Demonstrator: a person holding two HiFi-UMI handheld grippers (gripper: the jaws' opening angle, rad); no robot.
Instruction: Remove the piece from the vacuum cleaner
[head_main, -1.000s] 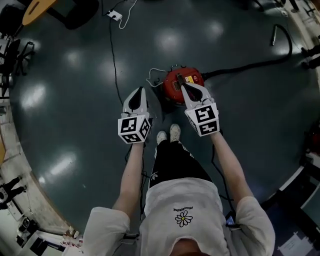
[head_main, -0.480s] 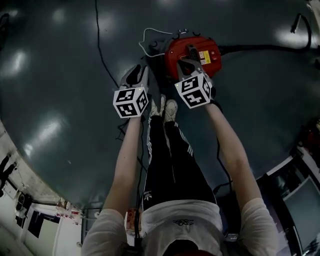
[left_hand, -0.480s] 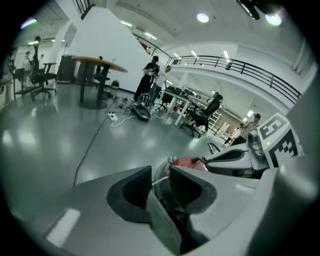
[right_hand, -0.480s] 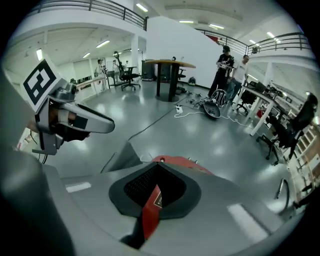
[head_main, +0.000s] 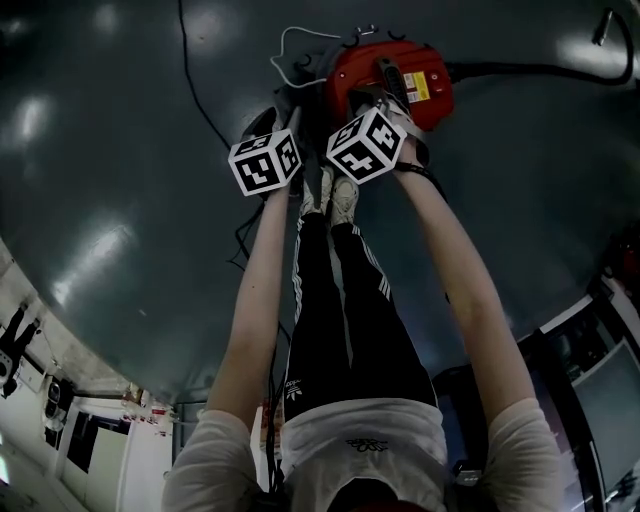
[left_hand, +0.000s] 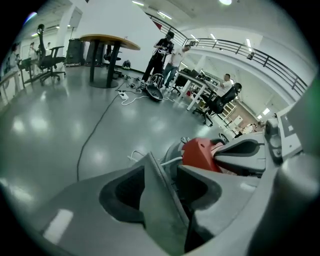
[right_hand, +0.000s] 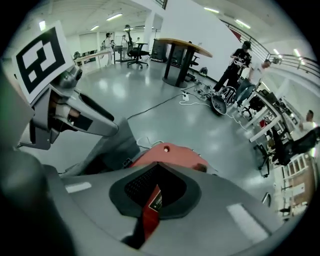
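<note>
The vacuum cleaner (head_main: 400, 85) is a round canister with a red lid, standing on the dark floor just past the person's shoes. My right gripper (head_main: 385, 95) sits over the lid's near edge. Its jaws meet at the tips, and the red lid (right_hand: 167, 151) shows through the hollow between the fingers. My left gripper (head_main: 283, 112) is at the canister's left flank, jaws together with nothing between them. In the left gripper view the red lid (left_hand: 199, 150) and grey body (left_hand: 172, 149) lie just beyond the tips. No separate piece stands out.
A black hose (head_main: 520, 70) runs right from the canister. A black cord (head_main: 198, 100) and a white cable (head_main: 292, 45) trail on the floor to its left. Far off stand a round table (left_hand: 107, 42), office chairs (left_hand: 47, 57) and people (left_hand: 162, 50).
Both grippers have moved forward and down to the vacuum cleaner. The right one went from short of the lid to over it, and the left closed in on the canister's left side.
</note>
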